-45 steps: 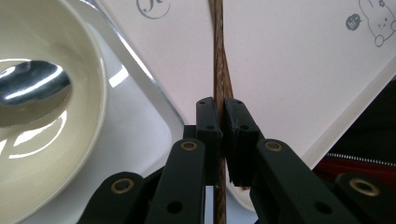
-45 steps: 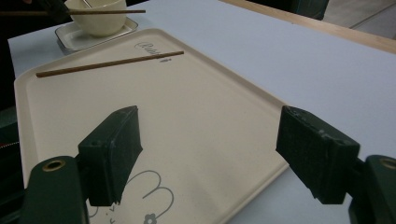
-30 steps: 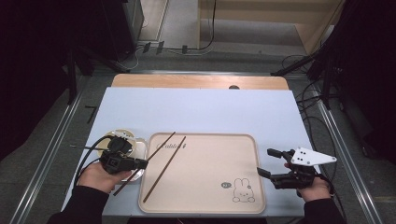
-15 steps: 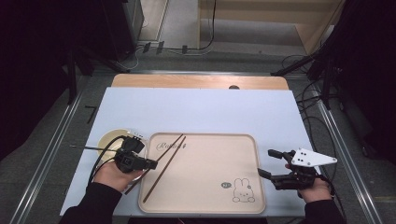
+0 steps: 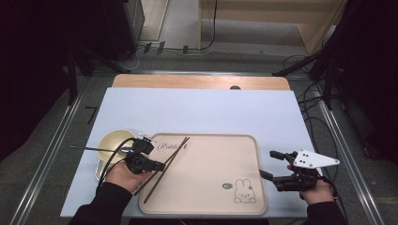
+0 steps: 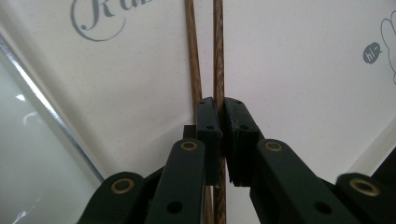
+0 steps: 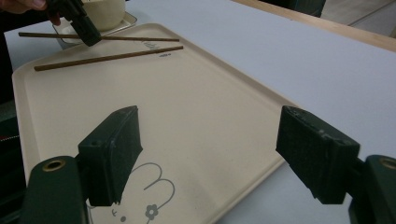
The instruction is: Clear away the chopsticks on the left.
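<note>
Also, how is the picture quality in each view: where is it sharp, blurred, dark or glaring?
High view: the table is evenly lit, the room around it nearly black, details soft. Left gripper view: the left gripper shut on one chopstick looks fairly sharp; a bright glare streak runs along the tray edge at left. Right gripper view: the near fingers are slightly blurred, and the bowl is cropped at the top.

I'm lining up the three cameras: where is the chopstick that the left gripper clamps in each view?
High view: the clamped chopstick slants over the tray's left edge, in the left gripper.
Left gripper view: it runs up the middle between the shut jaws.
Right gripper view: top left, lifted above the other chopstick.
Shared landmark: the tray's cursive lettering.
</note>
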